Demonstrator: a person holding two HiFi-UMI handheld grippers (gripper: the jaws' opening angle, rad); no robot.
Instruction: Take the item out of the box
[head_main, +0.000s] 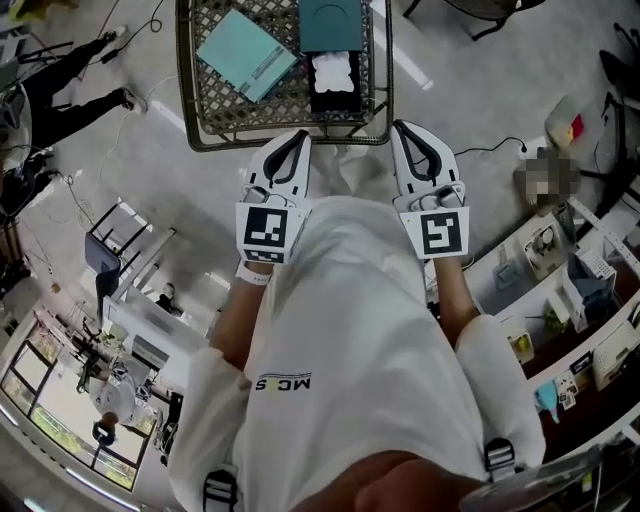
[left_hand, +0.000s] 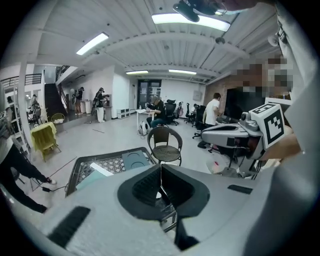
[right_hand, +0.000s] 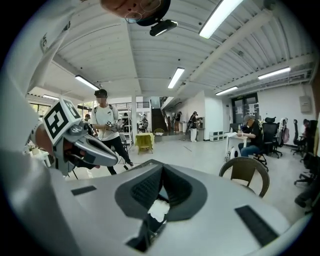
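A dark wire-mesh basket (head_main: 186, 70) stands on the floor ahead of me. In it lies an open black box (head_main: 335, 95) with a white item (head_main: 334, 70) inside, a teal lid (head_main: 332, 22) just beyond it and a flat teal box (head_main: 246, 52) to the left. My left gripper (head_main: 298, 136) and right gripper (head_main: 402, 127) are held side by side at chest height, tips over the basket's near rim. Both are shut and hold nothing. In the left gripper view the left gripper (left_hand: 161, 167) shows its pads pressed together. The right gripper (right_hand: 161, 172) looks the same, with the white item (right_hand: 159, 210) showing below it.
A round dark chair (left_hand: 165, 145) stands beyond the basket on the grey floor. Desks with equipment (head_main: 560, 290) line the right side. Cables (head_main: 500, 148) trail on the floor. Several people stand or sit farther off in the room.
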